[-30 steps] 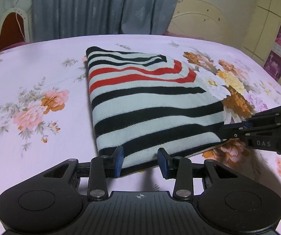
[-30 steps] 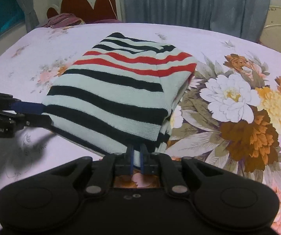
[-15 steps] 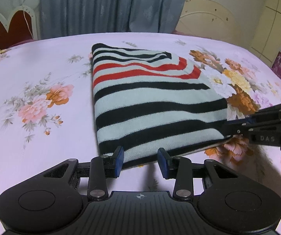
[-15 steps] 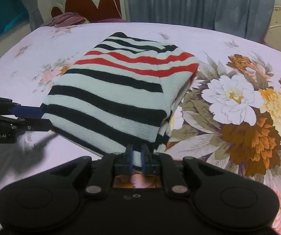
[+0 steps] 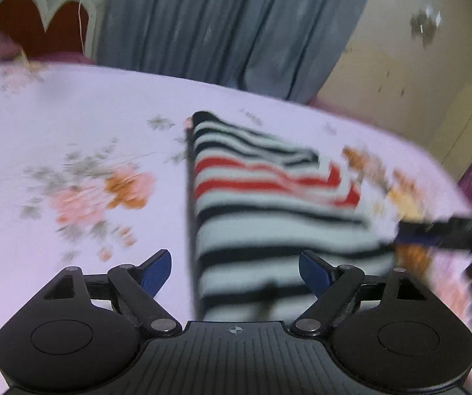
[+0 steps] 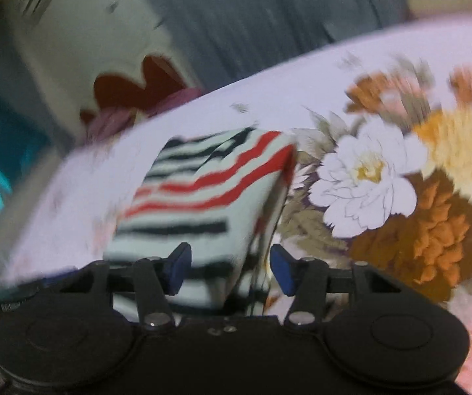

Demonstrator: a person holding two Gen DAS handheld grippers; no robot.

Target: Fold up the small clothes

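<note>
A folded sweater [image 5: 269, 217] with black, pale mint and red stripes lies flat on the floral bed sheet [image 5: 81, 125]. Both views are blurred by motion. My left gripper [image 5: 236, 270] straddles the sweater's near left corner; its jaws are opening and the blue pads [image 5: 157, 270] stand clear of the cloth. In the right wrist view the sweater [image 6: 203, 197] lies tilted. My right gripper [image 6: 230, 270] is over its near right corner, jaws opening, pads off the fabric. The right gripper [image 5: 433, 233] also shows as a dark streak at the sweater's right edge.
The pink sheet carries a big flower print [image 6: 384, 177] right of the sweater. A red scalloped headboard [image 5: 38, 23] and a grey-blue curtain [image 5: 219, 26] stand behind the bed. Cream cupboard doors [image 5: 417, 75] are at the far right. A blurred part of the left gripper [image 6: 22, 293] shows low left.
Both grippers have opened wide, and the right one has let go of the sweater's near edge. Both views have rolled and shifted sideways, now blurred. The sweater stays folded on the bed.
</note>
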